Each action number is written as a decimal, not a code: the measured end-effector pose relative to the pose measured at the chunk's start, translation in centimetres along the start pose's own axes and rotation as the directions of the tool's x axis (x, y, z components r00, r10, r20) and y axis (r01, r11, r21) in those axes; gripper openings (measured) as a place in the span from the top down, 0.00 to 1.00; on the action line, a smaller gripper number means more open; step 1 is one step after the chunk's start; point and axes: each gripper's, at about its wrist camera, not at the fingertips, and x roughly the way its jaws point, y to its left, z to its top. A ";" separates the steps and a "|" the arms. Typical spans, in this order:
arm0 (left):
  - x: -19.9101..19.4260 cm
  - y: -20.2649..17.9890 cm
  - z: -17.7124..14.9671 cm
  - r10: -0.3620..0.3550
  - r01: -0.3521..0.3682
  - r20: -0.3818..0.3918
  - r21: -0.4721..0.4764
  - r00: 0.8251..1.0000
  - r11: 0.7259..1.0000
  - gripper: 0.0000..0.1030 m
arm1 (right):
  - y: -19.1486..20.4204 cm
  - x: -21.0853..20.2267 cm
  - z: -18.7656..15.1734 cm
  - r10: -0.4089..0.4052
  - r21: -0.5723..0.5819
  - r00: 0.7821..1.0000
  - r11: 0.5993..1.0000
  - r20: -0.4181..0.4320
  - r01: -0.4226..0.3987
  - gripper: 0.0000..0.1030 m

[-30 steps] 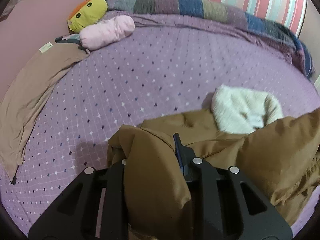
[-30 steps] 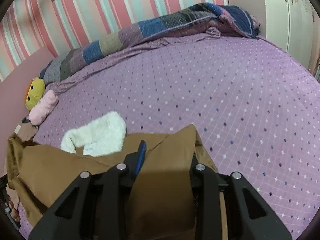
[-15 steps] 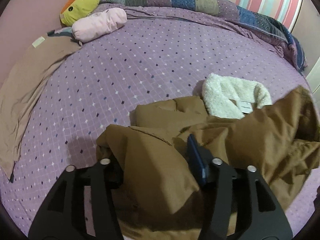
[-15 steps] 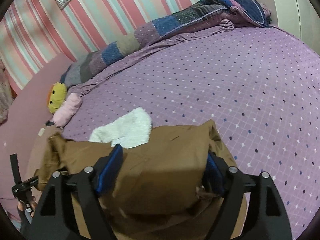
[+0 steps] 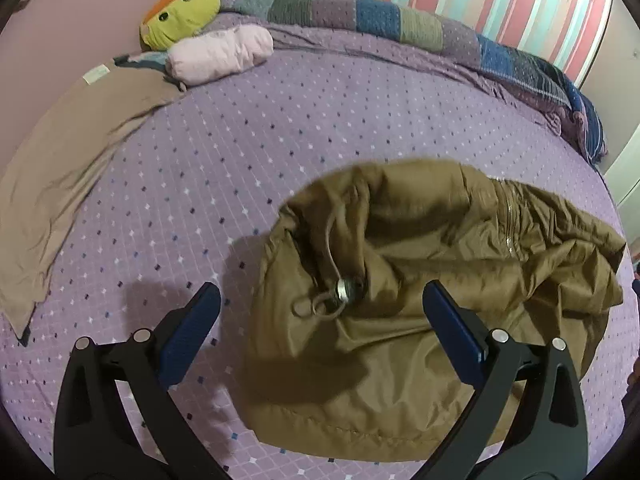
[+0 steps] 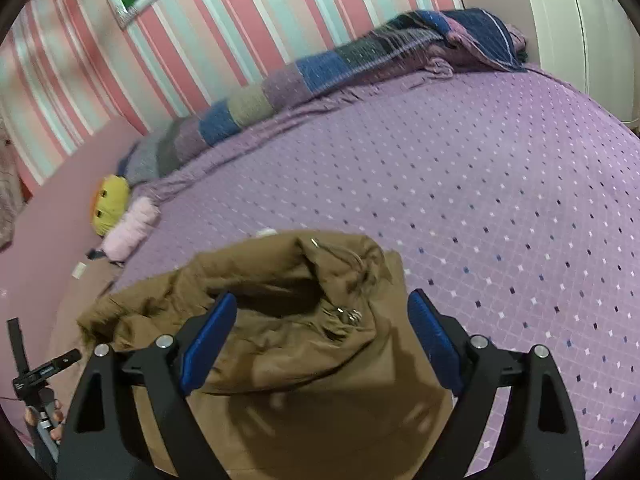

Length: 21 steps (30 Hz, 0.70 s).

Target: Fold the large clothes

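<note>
A large brown jacket (image 5: 432, 280) lies bunched on the purple bedsheet (image 5: 280, 140), folded over so its fleece lining is almost hidden. A drawstring and metal eyelet (image 5: 344, 290) show on top. My left gripper (image 5: 322, 308) is open and empty, fingers spread just above the jacket's near left part. In the right wrist view the jacket (image 6: 304, 340) fills the lower middle; a sliver of white lining (image 6: 266, 233) peeks out behind it. My right gripper (image 6: 320, 320) is open, blue pads on either side of the jacket's top fold, holding nothing.
A yellow plush toy (image 5: 180, 14) and pink roll (image 5: 220, 54) lie at the bed's far left corner by a tan cloth (image 5: 68, 160). A patchwork blanket (image 5: 400, 24) runs along the striped wall. A white wardrobe (image 6: 580, 20) stands at right.
Both grippers were shut on the jacket one second ago; they have opened and let it go. The jacket has dropped folded over the white lining, which is now covered.
</note>
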 end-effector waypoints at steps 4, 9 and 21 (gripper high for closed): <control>2.7 -1.9 1.0 0.055 -0.053 -0.036 0.059 0.998 0.997 0.03 | 0.3 3.5 0.0 -0.065 -0.033 0.995 0.997 -0.073 0.062 0.15; 4.9 -4.3 2.0 0.098 -0.094 -0.023 0.134 0.995 0.987 0.37 | 1.1 6.3 -0.4 -0.148 -0.119 0.982 0.984 -0.120 0.134 0.51; 8.1 -6.2 8.4 0.153 -0.154 0.016 0.136 0.988 0.979 0.82 | 3.6 8.7 5.1 -0.175 -0.157 0.984 0.973 -0.030 0.168 0.88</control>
